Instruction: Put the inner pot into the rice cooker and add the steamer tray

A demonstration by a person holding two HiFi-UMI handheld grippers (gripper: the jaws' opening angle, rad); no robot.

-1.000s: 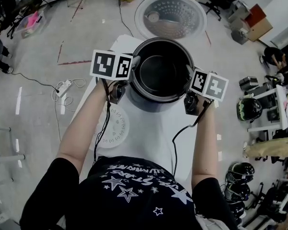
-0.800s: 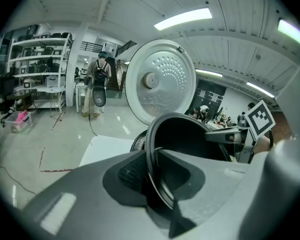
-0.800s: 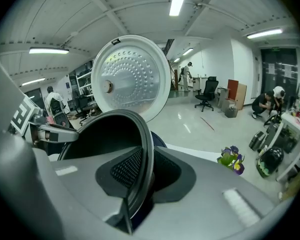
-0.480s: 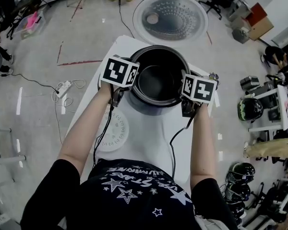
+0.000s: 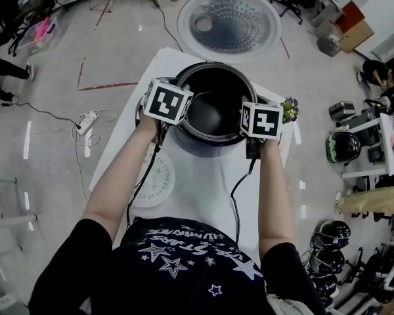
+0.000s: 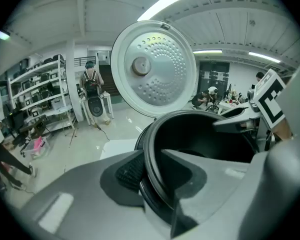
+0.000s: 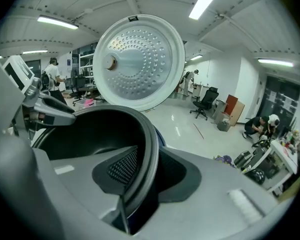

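Note:
The black inner pot point(image 5: 213, 113) hangs level over the open rice cooker, whose dark body point(image 5: 207, 148) shows just below its wall. The cooker's round perforated lid point(image 5: 230, 21) stands open behind it. My left gripper point(image 5: 178, 110) is shut on the pot's left rim point(image 6: 149, 176), one pad outside and one inside. The right gripper point(image 5: 248, 128) is shut on the opposite rim point(image 7: 146, 176) in the same way. Each gripper shows across the pot in the other's view: the right gripper point(image 6: 247, 119) and the left gripper point(image 7: 37, 106). The white round steamer tray point(image 5: 154, 179) lies flat on the table, near my left forearm.
The cooker stands at the far end of a narrow white table point(image 5: 203, 182). A small purple plant point(image 5: 289, 110) sits by the cooker's right side. A power strip and cable point(image 5: 85, 119) lie on the floor at the left, helmets point(image 5: 341, 148) at the right.
The pot has sunk lower toward the cooker body with both grippers still clamped on its rim. The two marker cubes have drawn closer together over the rim.

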